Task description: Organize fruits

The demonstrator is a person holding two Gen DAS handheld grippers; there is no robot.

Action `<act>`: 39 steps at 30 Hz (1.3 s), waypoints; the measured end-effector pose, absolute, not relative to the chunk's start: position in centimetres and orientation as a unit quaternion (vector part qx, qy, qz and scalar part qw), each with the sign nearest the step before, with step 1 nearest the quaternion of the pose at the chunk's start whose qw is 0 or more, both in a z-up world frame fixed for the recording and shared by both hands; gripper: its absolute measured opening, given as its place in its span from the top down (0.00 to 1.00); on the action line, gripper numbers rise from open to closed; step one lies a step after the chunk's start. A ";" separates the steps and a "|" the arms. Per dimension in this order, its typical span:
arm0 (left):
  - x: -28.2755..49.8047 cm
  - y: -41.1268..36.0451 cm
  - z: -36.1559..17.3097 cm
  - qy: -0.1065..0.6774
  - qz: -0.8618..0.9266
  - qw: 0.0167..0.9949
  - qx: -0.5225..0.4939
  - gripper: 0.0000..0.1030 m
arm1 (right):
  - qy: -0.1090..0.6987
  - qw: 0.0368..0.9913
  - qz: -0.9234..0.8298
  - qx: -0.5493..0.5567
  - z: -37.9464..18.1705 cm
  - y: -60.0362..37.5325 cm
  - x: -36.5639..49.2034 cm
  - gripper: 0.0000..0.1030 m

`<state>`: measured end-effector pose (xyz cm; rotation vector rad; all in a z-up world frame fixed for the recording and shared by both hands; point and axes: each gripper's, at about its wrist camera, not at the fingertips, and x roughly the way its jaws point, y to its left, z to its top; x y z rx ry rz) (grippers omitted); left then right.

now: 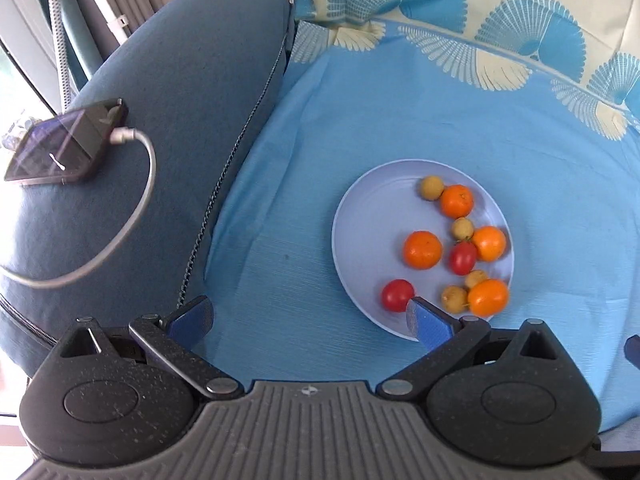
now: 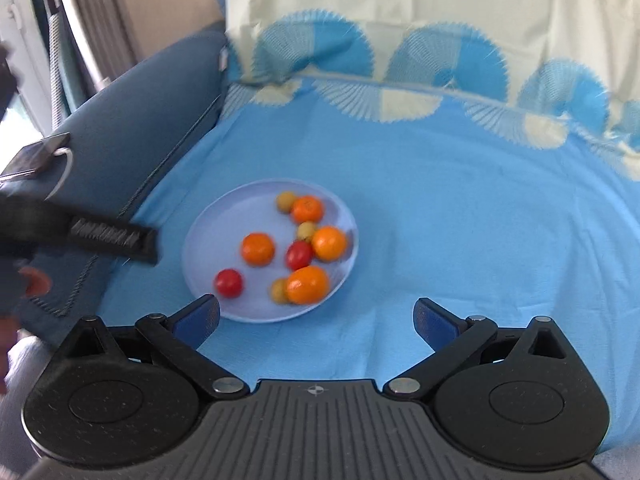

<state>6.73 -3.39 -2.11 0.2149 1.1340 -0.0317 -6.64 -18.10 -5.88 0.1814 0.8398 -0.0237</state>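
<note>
From the left wrist camera we see our left gripper (image 1: 310, 318) spread wide with nothing between its blue pads, hanging over the blue cloth (image 1: 440, 128). A pale blue plate (image 1: 368, 216) lies on the cloth, and the right pad sits in front of its near rim. On the plate we count four small oranges, two red cherry tomatoes and four little tan fruits. One orange (image 1: 422, 249) lies alone near the middle, and one tomato (image 1: 397, 295) lies close to the near rim, just beside the pad. On the left, a phone (image 1: 66, 146) with a white cable (image 1: 132, 216) rests on a dark blue cushion (image 1: 192, 80). From the right wrist camera, which is a bit blurry, we see our right gripper (image 2: 316, 318) spread wide too, with nothing in it. The same plate (image 2: 216, 224) of fruit lies just past its left pad. The other gripper's black arm (image 2: 108, 240) reaches in from the left, near the plate.
</note>
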 end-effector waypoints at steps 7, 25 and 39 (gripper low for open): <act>7.2 -3.0 0.8 0.492 -0.038 0.858 0.142 0.00 | 0.395 0.912 -0.030 0.106 -3.2 -18.2 -5.5 0.01; -3.0 1.8 0.9 0.424 -0.043 0.903 0.057 0.00 | 0.321 0.941 -0.075 0.076 -4.6 -14.4 -12.6 0.01; -2.8 2.6 -0.9 0.424 -0.035 0.900 0.093 0.00 | 0.332 0.939 -0.072 0.059 -5.2 -12.6 -11.5 0.01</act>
